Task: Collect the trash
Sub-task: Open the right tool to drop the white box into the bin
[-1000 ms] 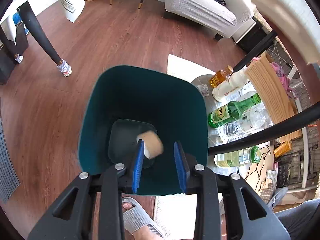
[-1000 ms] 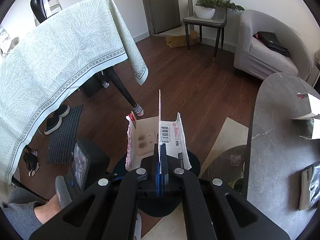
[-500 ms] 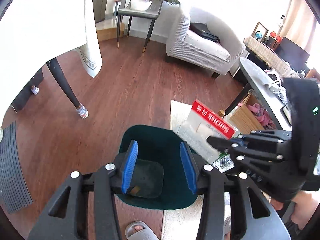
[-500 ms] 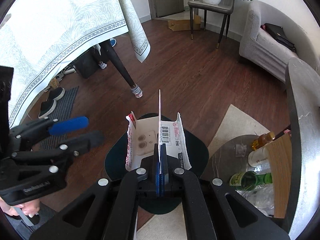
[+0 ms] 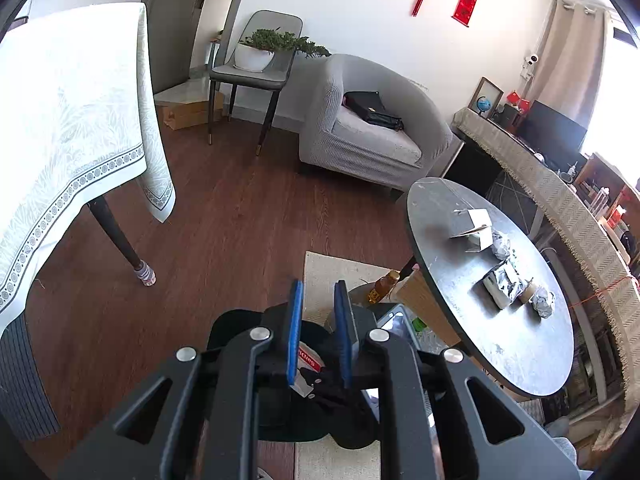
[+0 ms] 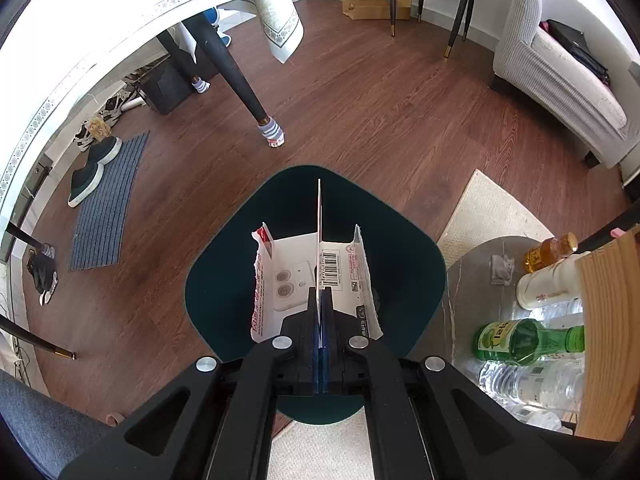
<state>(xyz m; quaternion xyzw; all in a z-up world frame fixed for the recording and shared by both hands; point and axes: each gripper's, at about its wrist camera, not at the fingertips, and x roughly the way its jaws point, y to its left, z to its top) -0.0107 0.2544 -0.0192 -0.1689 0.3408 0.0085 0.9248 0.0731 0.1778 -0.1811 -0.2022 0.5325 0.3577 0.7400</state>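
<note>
**Two grippers, one torn box over the bin**

Over on the left, the left gripper [image 5: 319, 300] is raised and looks out across the room, its blue pads [image 5: 296, 320] parted with nothing between them. Beyond it stands the round dark table [image 5: 440, 216], where an opened white carton [image 5: 474, 226] sits near the far side and crumpled foil wrappers [image 5: 502, 284] lie further along the top. A grey armchair [image 5: 360, 128] stands behind the table, a cloth-covered dining table [image 5: 68, 128] at far left.

To the right, the right gripper [image 6: 321, 300] has its jaws pinched tight on a flap of the torn cardboard box [image 6: 296, 280], white with red edging and a barcode. The box hangs directly above the open dark green trash bin [image 6: 224, 280], which stands on the wood floor beside a pale rug [image 6: 492, 212]. Further right, a low shelf carries a green glass bottle [image 6: 520, 340], an amber bottle [image 6: 550, 252] and clear plastic bottles [image 6: 532, 384]
</note>
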